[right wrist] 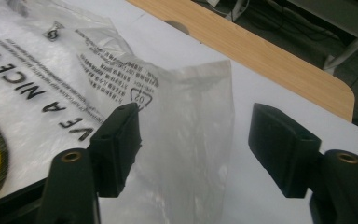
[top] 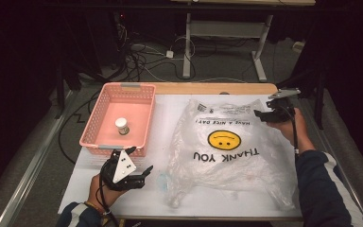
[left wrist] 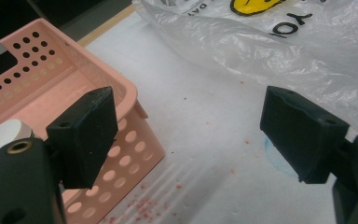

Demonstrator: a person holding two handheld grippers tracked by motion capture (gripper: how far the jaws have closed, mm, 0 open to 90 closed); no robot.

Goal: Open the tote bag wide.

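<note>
Thin clear plastic is what I have to deal with: a bag [top: 227,151] printed with a yellow smiley and "THANK YOU", lying flat and crumpled across the middle of the white counter [top: 165,113]. My right gripper [right wrist: 193,144] hovers at the bag's far right corner with its jaws apart, a raised fold of film standing between them, not yet pinched. My left gripper [left wrist: 191,135] sits near the counter's front left, jaws apart and empty, just beside the pink basket [top: 94,123], which holds a small white-capped jar [top: 122,126]. I judge the bag to be nearly weightless, limp and slippery, so it will sag and slide; pinching a bunched edge or corner looks surest, rather than the flat sheet.
</note>
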